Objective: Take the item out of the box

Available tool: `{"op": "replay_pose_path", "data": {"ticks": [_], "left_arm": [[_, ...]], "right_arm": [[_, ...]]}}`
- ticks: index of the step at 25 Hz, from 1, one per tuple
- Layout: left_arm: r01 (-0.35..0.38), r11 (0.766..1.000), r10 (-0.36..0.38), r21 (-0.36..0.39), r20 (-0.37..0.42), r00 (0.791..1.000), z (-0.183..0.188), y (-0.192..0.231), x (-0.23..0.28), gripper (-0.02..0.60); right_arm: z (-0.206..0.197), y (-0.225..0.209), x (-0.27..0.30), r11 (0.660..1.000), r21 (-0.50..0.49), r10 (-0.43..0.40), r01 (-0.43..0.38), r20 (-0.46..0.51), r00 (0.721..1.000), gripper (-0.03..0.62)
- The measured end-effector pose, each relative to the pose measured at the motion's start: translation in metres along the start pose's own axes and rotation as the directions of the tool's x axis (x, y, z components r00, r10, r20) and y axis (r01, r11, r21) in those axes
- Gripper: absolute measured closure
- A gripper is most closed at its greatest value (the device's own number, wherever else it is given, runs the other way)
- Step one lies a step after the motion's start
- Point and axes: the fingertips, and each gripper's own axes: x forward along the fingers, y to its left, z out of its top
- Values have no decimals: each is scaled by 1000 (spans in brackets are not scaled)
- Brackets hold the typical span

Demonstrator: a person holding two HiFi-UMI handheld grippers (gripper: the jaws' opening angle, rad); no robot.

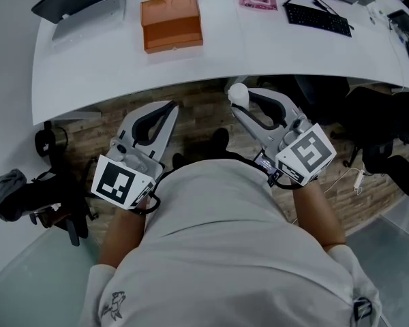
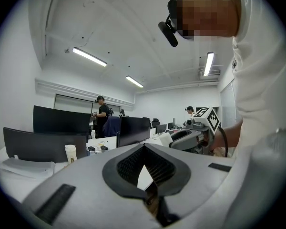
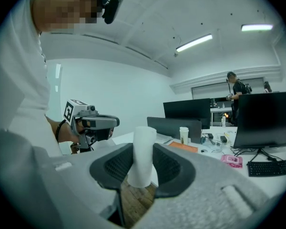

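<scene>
**Item:** white cylinder, clamped between the pads of the right gripper, whose jaws are kept partly apart by it. Its long axis is set upright, across the jaws.

**Left gripper**: tips closed together, nothing carried.

**Box:** orange box, left on the white bench, ahead of both grippers and well apart from them.

**Status:** removal is judged done. Any set-down falls to the right hand, the bench lying forward of it.
</scene>
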Motion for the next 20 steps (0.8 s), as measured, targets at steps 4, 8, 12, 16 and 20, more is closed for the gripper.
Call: {"op": "replay_pose_path", "data": {"ticks": [4,8,12,16,20], "left_arm": [[3,1000,-3,4,22,1000,4,3,-38,583],[4,1000,-4,3,38,999,6,5,-76,583],[9,1000,-9,1,54,998,4,6,-116,583],[22,1000,-21,-4,72,997,-1,6,-153,583],[40,999,-39,-6,86,996,-4,5,-186,583]], "right_arm": [[11,38,6,1000,-22,-5,5,21,1000,465],[21,78,12,999,-51,-14,17,47,999,465],[26,119,20,996,-78,-27,32,66,997,465],[26,160,27,995,-91,-43,50,83,996,465],[24,194,36,993,-92,-62,70,85,994,465]]}}
